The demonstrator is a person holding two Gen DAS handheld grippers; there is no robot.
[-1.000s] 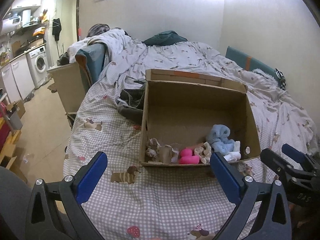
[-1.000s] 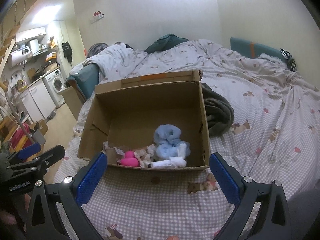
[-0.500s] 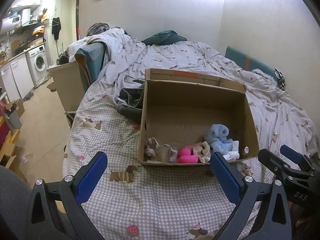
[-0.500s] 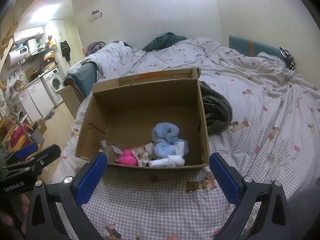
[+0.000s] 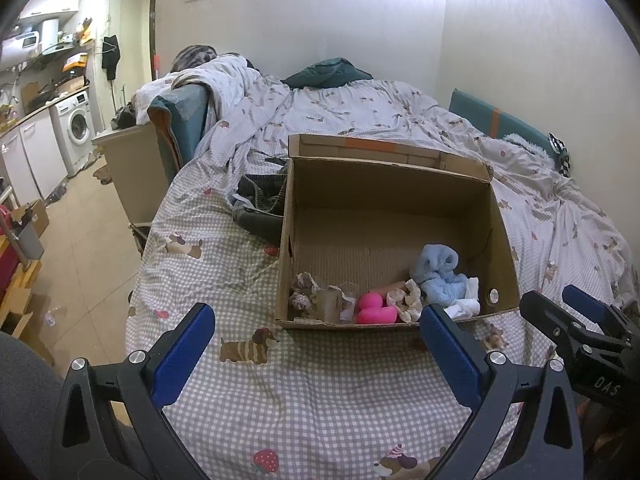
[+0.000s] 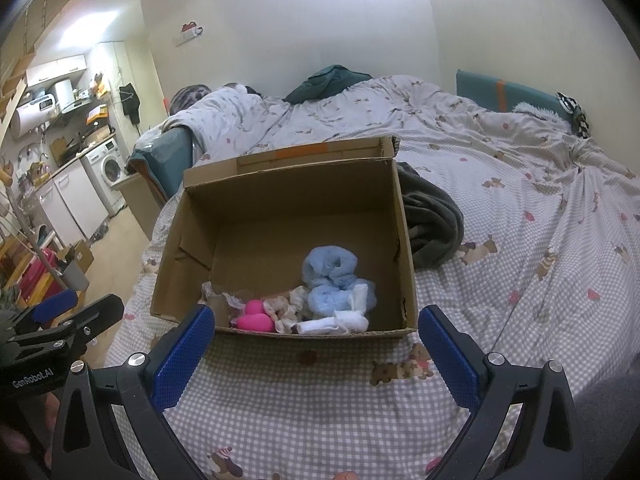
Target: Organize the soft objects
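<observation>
Cardboard box (image 6: 404,240) sits open on bed (image 6: 320,400), flaps up, so soft items drop in from above. Inside, clustered along near wall: light-blue fluffy socks (image 6: 334,280), white socks (image 6: 340,322), pink plush (image 6: 254,318), patterned fabric pieces (image 5: 306,298).
Left gripper (image 5: 316,354): spread wide, empty, hovers over checked sheet short of box.
Right gripper (image 6: 316,354): spread wide, empty, facing box.
Dark grey garment (image 6: 432,224) lies outside, beside box's right wall. Judgement: likely next pick.

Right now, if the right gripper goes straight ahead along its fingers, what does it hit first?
Probably the near wall of the cardboard box. The right gripper is open and empty, above the checked bedsheet. If it is high enough to clear the rim, it meets the white socks instead; depth is unclear.
</observation>
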